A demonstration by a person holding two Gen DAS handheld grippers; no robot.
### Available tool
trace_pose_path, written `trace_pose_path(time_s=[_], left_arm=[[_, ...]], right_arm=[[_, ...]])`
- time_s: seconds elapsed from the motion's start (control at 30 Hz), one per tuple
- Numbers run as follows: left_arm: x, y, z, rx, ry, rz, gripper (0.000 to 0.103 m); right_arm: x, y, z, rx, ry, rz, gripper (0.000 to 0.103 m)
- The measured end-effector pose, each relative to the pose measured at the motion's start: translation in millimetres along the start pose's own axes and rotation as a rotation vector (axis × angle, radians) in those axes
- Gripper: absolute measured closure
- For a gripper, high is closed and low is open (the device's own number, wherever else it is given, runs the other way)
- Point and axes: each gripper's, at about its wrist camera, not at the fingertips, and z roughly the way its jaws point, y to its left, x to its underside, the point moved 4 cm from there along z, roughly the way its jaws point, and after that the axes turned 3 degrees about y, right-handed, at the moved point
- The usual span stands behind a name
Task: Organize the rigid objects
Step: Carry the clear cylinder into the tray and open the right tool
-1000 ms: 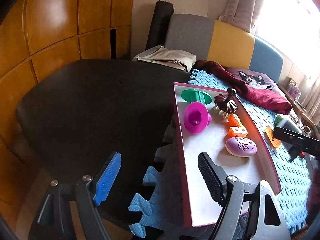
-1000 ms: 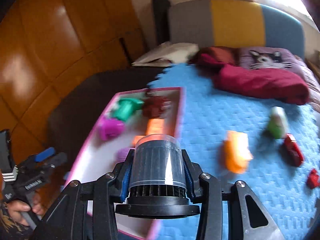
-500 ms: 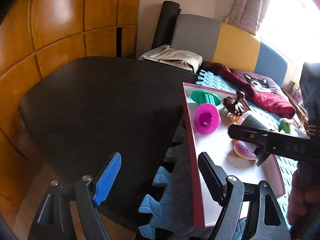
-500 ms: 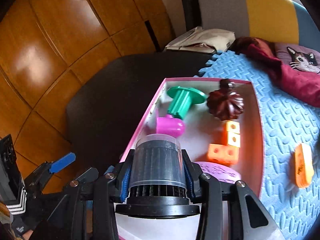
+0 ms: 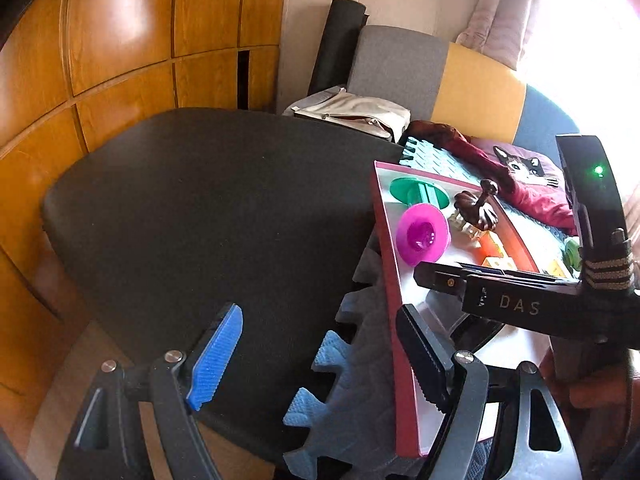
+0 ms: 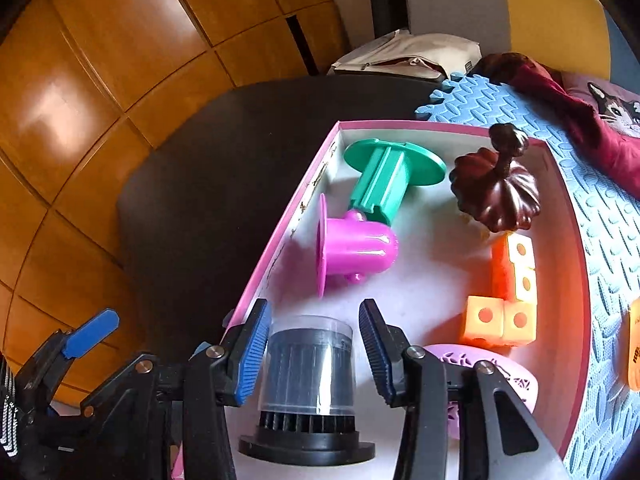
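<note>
A pink-rimmed box lid (image 6: 280,232) lies on the blue foam mat (image 6: 608,216). In it are a green spool (image 6: 388,176), a magenta spool (image 6: 356,248), a dark brown pumpkin ornament (image 6: 496,196), orange cube blocks (image 6: 500,312) and a purple oval (image 6: 516,380). My right gripper (image 6: 314,354) is open, its fingers either side of a black spool with a clear sleeve (image 6: 310,376) that stands on the lid floor. My left gripper (image 5: 320,360) is open and empty at the lid's near left edge (image 5: 394,312). The right gripper's body (image 5: 520,304) crosses the left wrist view.
A black tabletop (image 5: 208,208) lies left of the mat. Wooden panels (image 5: 120,40) line the wall. A beige bag (image 6: 408,56), maroon cloth (image 6: 560,104) and a cat cushion (image 6: 616,108) lie at the back. An orange item (image 6: 634,356) lies on the mat.
My right gripper moved down over the lid and opened, and the black spool now stands on the lid floor. The left gripper shifted slightly.
</note>
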Motion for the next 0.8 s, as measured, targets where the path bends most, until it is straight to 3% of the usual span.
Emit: trace_pose_path(time_s=[0.27,0.8], left_arm=[[0.9,-2.8,-2.8,-0.003,-0.004,0.010,0.023],[1.2,-13.4,-10.9,0.002,-0.017,0.041,0.023]], right_arm=[[3.2,-8.2,-16.5,-0.021,-0.068,0.043,0.057],[14.3,-13.0,-50.7,0.078,-0.161,-0.007,0.057]])
